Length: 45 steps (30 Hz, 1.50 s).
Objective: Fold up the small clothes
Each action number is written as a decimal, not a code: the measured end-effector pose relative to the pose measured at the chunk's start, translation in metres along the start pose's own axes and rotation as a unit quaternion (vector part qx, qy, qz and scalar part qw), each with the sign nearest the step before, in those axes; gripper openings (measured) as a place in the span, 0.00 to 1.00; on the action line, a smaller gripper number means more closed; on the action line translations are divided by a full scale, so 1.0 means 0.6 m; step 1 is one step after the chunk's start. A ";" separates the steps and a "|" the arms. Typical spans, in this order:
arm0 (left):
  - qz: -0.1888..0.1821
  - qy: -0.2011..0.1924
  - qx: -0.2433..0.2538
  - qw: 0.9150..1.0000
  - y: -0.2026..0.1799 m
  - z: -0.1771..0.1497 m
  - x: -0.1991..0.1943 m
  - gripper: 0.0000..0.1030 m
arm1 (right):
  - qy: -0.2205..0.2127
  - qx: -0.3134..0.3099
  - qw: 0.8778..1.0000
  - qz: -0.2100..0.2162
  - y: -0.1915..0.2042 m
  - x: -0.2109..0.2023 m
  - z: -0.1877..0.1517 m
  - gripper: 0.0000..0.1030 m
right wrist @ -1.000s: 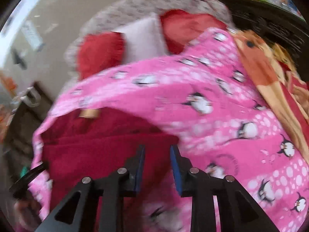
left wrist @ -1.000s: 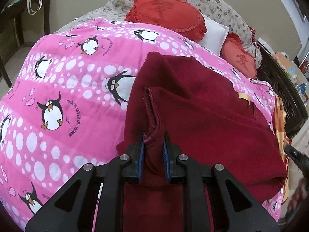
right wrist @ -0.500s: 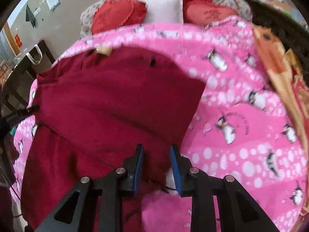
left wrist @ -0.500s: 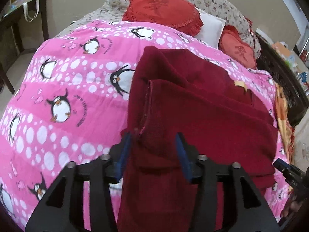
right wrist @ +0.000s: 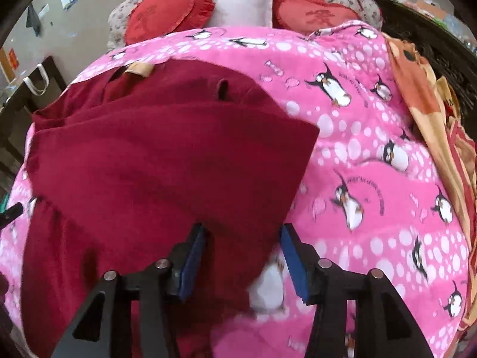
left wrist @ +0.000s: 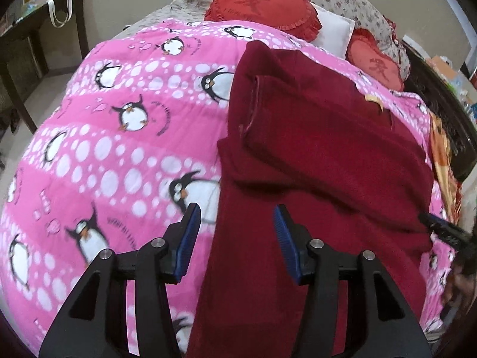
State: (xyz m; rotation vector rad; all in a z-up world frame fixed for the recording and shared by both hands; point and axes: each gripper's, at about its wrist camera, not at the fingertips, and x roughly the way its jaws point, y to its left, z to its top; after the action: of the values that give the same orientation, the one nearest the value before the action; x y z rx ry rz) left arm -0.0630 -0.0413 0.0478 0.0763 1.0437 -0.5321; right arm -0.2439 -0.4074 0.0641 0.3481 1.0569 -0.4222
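left tool: jaws apart, nothing clamped; the near edge of the garment lies below and between them, with pads clear of the cloth.
right tool: jaws opening; a corner of the garment sits between the blue pads, which do not appear to press on it.
garment: dark red, thick knit or fleece, lying on the pink penguin quilt of a bed, with one fold already laid over so that an upper layer sits on a lower one; a tan label shows at the far edge.
handling: soft and limp, probably light to middling in weight, not fragile. It will likely sag and drape when lifted, and the fuzzy surface should grip the pads rather than slip. Layers may shift against each other if only the top one is pinched.
where to hold: judged best at two corners of one edge, one tool each, pinching all layers together near the hem.
beyond: red heart cushions and a white pillow at the bed's head, well apart from the garment.
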 end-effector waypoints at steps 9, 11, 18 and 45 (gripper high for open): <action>-0.003 0.003 0.012 1.000 -0.006 -0.053 -0.046 0.58 | -0.025 0.030 0.996 0.075 -0.025 -0.124 -0.084 0.52; -0.005 0.004 0.017 1.000 -0.008 -0.064 -0.055 0.59 | -0.015 0.043 0.993 0.108 -0.037 -0.140 -0.109 0.52; -0.017 0.019 0.024 0.999 -0.005 -0.105 -0.079 0.59 | -0.006 0.061 0.991 0.116 -0.075 -0.220 -0.188 0.53; -0.066 0.098 -0.026 0.993 0.068 -0.267 -0.103 0.74 | 0.031 -0.008 0.977 0.213 0.006 -0.172 -0.382 0.77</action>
State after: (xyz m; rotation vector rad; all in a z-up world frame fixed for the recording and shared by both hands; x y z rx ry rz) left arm -0.1967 0.0672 0.0096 0.0127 1.2603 -0.6255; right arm -0.4601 -0.2792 0.0531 0.5630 1.0127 -0.0193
